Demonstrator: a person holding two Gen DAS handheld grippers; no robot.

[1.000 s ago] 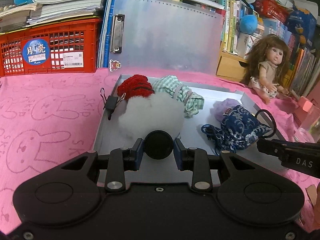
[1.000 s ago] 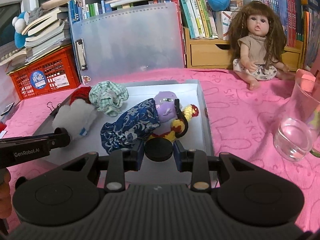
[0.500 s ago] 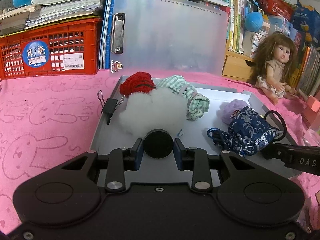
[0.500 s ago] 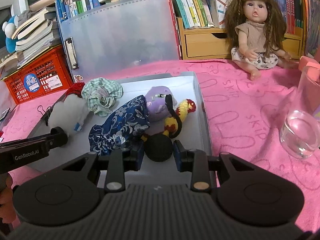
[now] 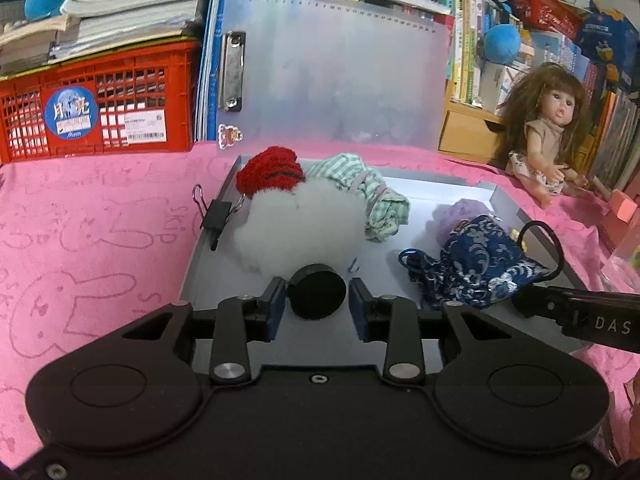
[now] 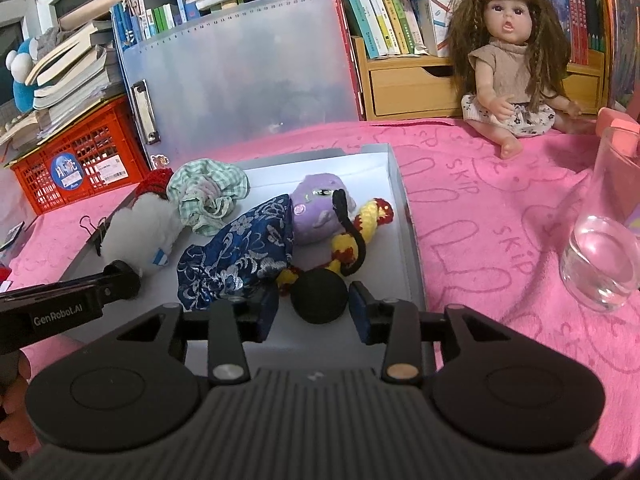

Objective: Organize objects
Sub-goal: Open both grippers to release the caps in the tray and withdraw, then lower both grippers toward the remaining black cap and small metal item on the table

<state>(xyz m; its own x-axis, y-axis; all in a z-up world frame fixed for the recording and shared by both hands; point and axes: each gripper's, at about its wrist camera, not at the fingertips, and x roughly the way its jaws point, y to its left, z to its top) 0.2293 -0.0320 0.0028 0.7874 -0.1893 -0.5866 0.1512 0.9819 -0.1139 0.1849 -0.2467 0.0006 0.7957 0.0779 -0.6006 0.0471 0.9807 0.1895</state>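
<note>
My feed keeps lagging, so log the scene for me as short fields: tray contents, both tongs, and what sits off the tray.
tray: grey, on pink cloth
in tray: white pompom, green checked scrunchie, blue brocade pouch, purple plush, yellow-red crochet toy
left tongs: just opening, black disc between
right tongs: just opening, black puck between
off tray: doll, glass, binder clip

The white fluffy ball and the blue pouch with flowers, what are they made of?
The white fluffy ball looks like soft plush or faux fur: fuzzy, matte, blurry edges. The blue pouch seems woven brocade fabric, its silvery flower pattern shining slightly, with creases.
</note>
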